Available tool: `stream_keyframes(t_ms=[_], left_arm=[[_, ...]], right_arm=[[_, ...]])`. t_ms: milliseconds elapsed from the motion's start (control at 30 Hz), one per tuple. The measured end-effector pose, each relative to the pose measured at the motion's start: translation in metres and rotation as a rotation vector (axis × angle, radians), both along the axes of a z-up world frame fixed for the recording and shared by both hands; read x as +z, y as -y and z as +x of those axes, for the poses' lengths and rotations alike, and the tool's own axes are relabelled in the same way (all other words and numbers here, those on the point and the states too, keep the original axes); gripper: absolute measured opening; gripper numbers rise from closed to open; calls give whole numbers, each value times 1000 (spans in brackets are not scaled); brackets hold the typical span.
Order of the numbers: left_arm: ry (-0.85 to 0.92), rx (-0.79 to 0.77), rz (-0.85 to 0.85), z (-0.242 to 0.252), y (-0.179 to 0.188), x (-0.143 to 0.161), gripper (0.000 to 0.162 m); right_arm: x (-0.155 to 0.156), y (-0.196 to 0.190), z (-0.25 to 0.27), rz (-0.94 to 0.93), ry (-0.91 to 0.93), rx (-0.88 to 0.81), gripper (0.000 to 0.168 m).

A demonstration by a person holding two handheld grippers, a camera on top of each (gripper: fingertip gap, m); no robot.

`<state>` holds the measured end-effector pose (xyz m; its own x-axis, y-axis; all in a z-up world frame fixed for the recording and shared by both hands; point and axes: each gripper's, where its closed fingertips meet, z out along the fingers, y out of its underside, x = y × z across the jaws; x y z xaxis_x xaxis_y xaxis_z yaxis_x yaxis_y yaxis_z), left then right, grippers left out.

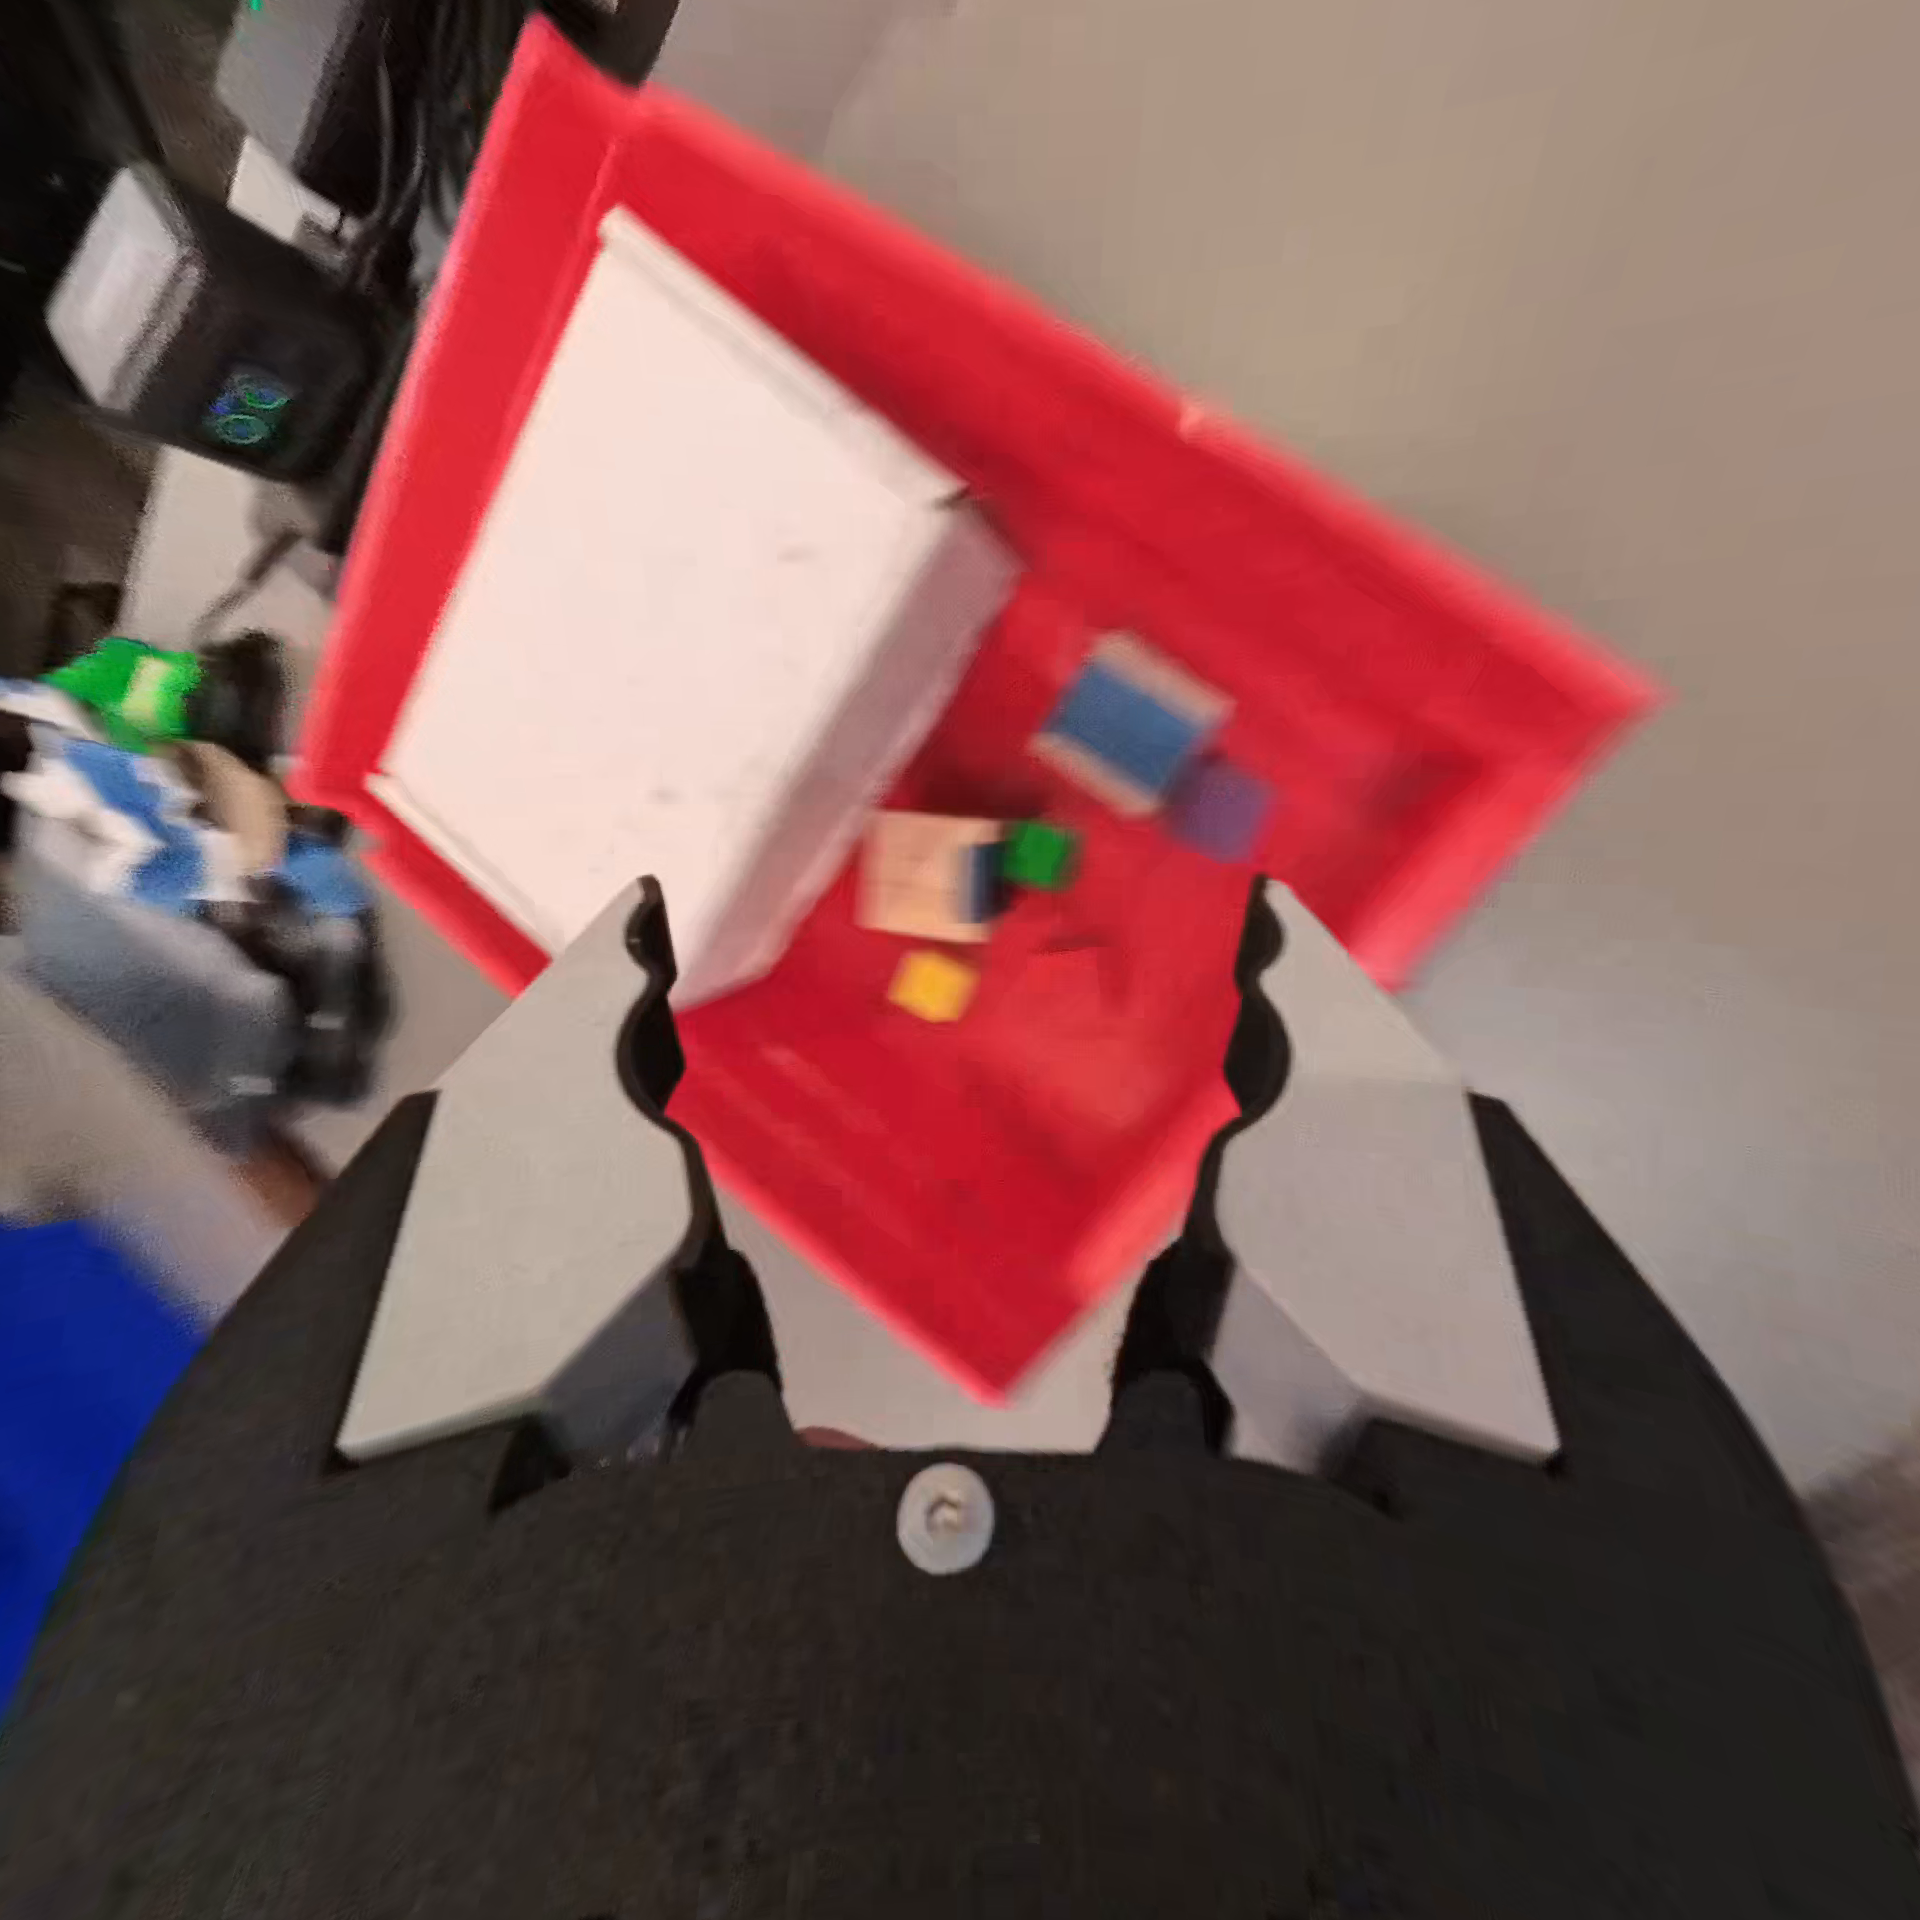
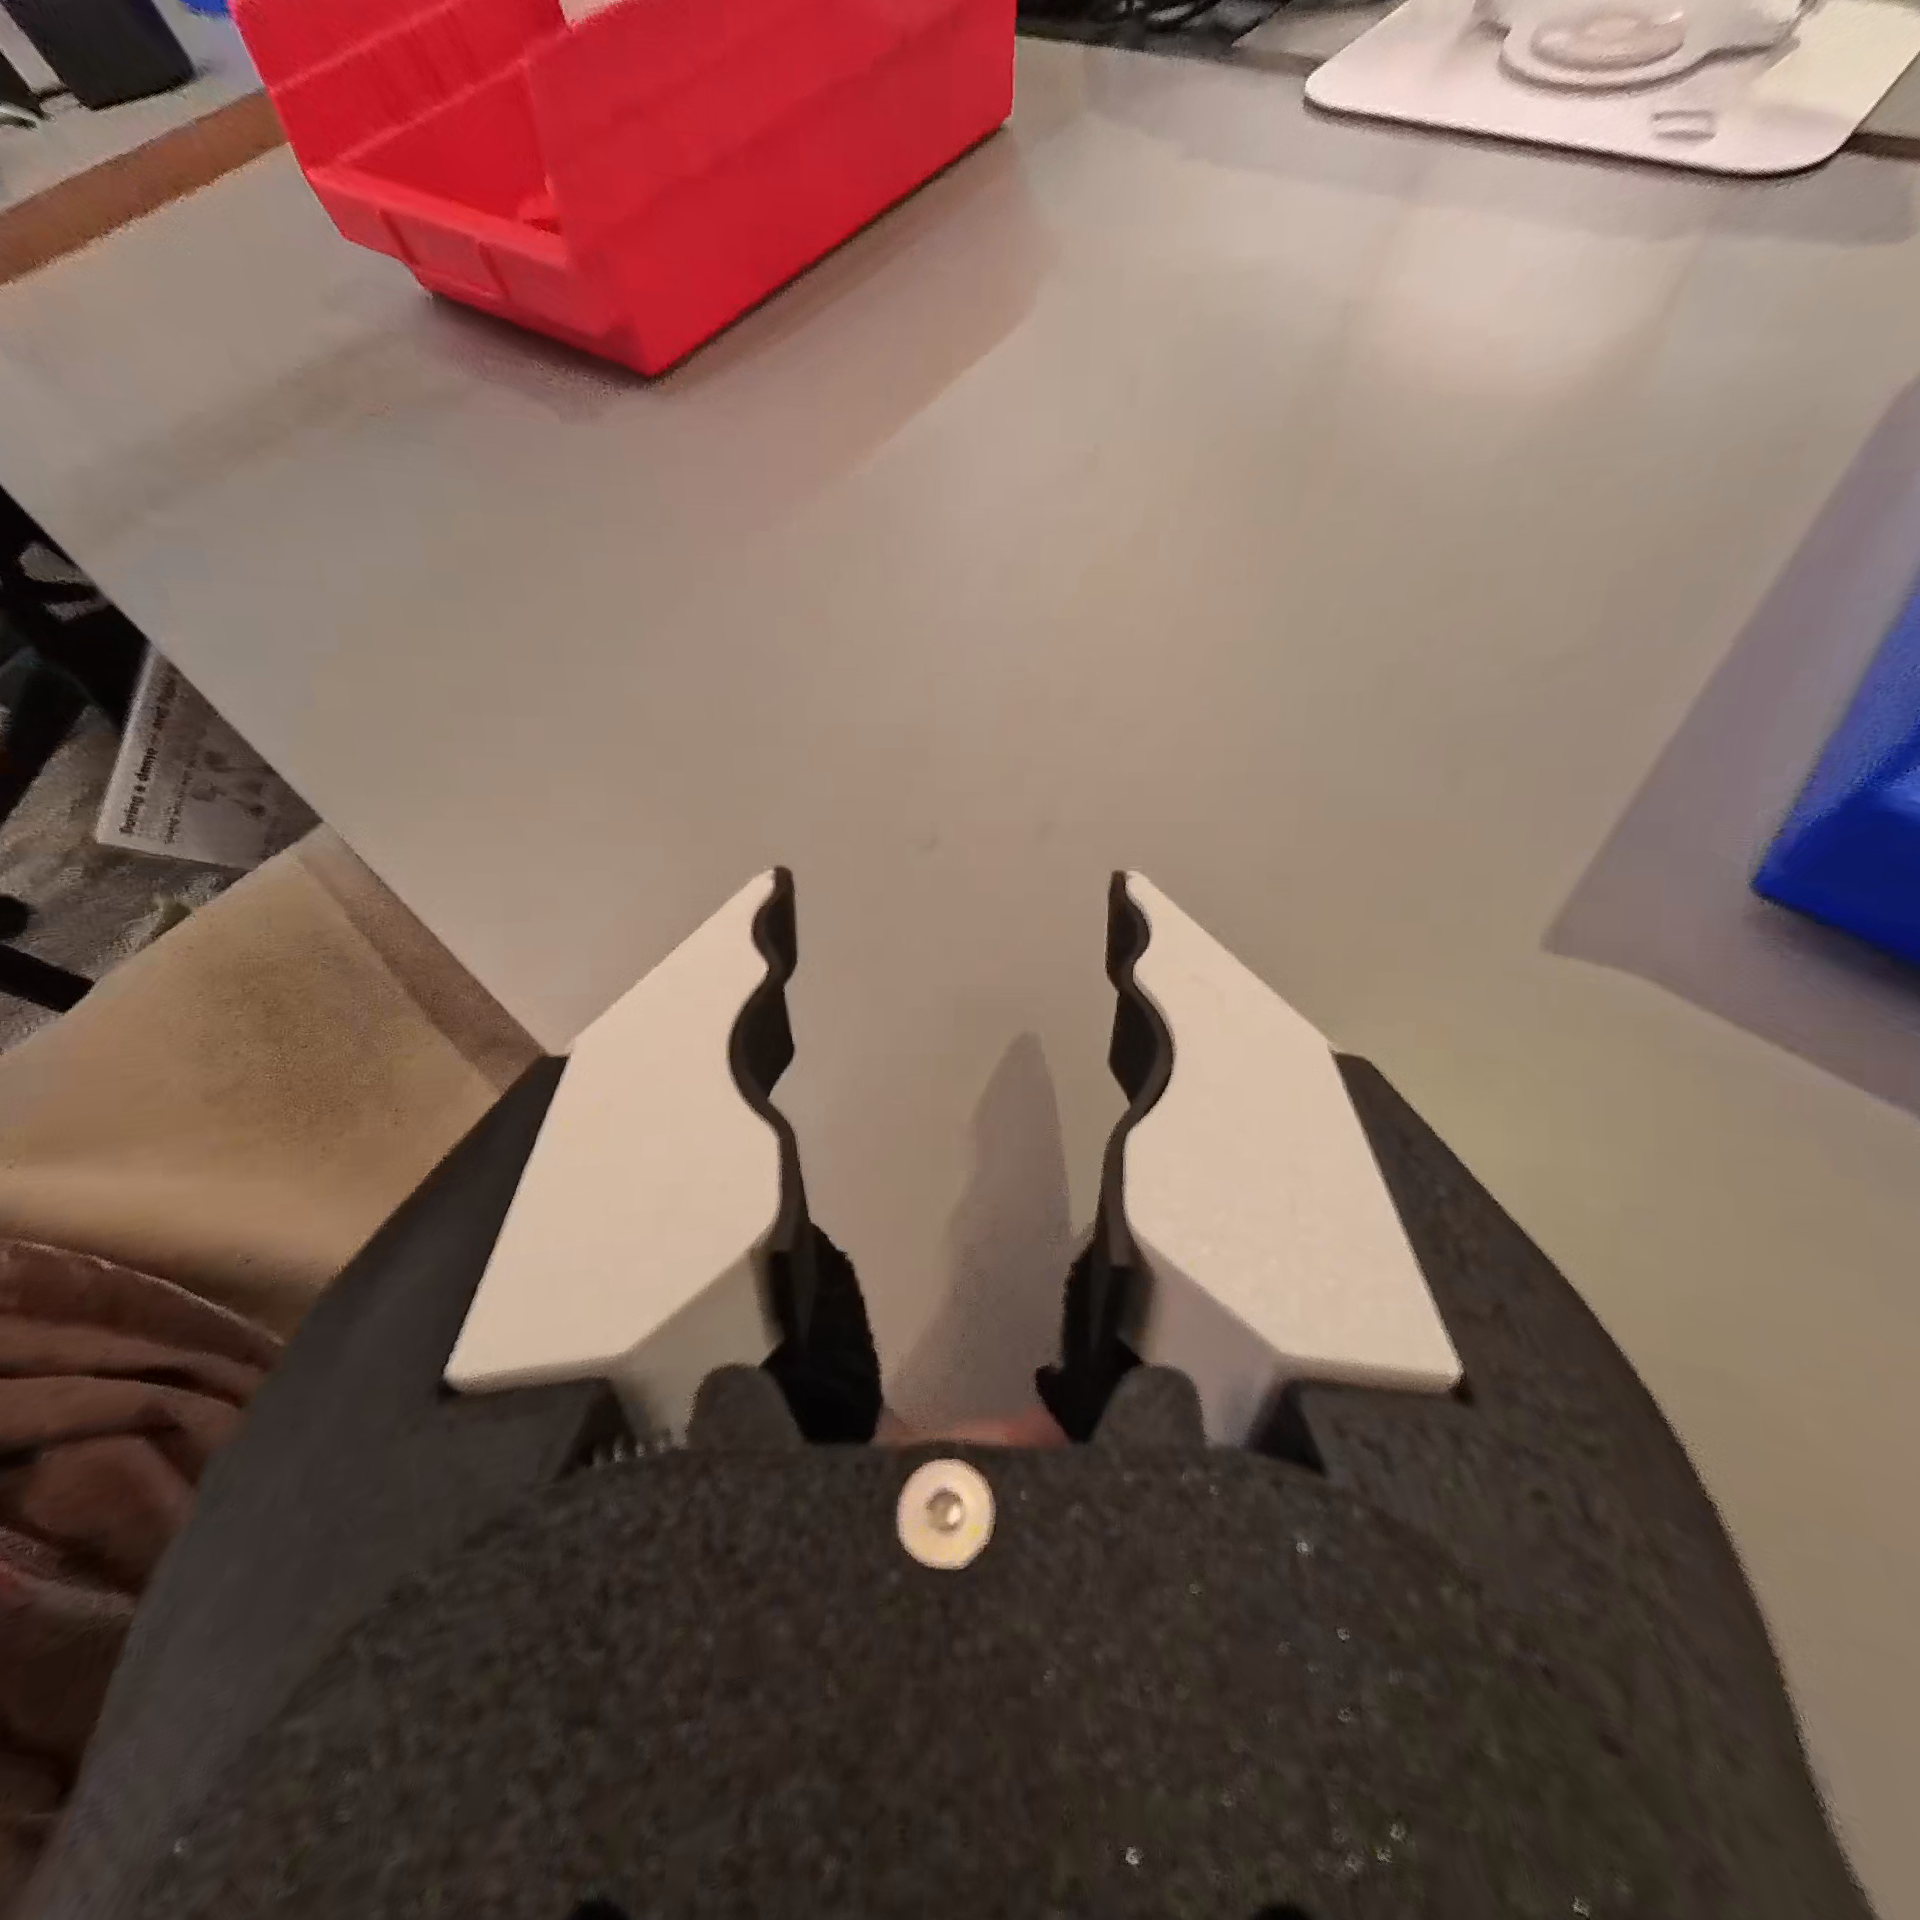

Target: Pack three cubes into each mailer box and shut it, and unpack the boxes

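In the blurred left wrist view, a red bin (image 1: 1299, 540) holds a shut white mailer box (image 1: 675, 582) on its left side. Loose cubes lie beside the box: a blue and wood one (image 1: 1127, 727), a purple one (image 1: 1221, 805), a wooden one (image 1: 925, 878), a green one (image 1: 1039, 857) and a yellow one (image 1: 933, 985). My left gripper (image 1: 956, 904) hangs above the bin, open and empty. My right gripper (image 2: 951, 894) is open and empty over the bare grey table (image 2: 935, 582). The red bin (image 2: 644, 166) stands far ahead of it, at the upper left.
A blue bin (image 2: 1860, 821) sits on a grey mat at the right edge of the right wrist view. A white tray (image 2: 1600, 83) with clear items stands at the back right. The table edge runs down the left side, with floor clutter below. The gap from one gripper's tips to the other's is roughly 45 centimetres.
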<state>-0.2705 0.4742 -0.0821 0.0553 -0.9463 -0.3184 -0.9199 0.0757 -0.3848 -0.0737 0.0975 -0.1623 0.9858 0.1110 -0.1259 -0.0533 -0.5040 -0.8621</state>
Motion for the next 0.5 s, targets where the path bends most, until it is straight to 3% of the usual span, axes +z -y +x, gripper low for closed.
stream_keyframes(t_ms=[67, 167, 300, 367, 500], left_arm=[[-156, -93, 72, 10, -53, -12, 117], [-343, -263, 98, 19, -97, -29, 133], [-462, -446, 48, 35, -106, -45, 134], [-506, -466, -26, 39, -105, -57, 123], [-552, -471, -101, 43, -107, -63, 129]], right_arm=[[-7, -8, 2, -19, 15, 17, 64], [-9, -22, 8, -14, 22, 6, 69], [-3, -37, 15, 8, 43, -4, 74], [2, -41, 21, 28, 87, -18, 74], [8, -45, 31, 41, 109, -37, 74]])
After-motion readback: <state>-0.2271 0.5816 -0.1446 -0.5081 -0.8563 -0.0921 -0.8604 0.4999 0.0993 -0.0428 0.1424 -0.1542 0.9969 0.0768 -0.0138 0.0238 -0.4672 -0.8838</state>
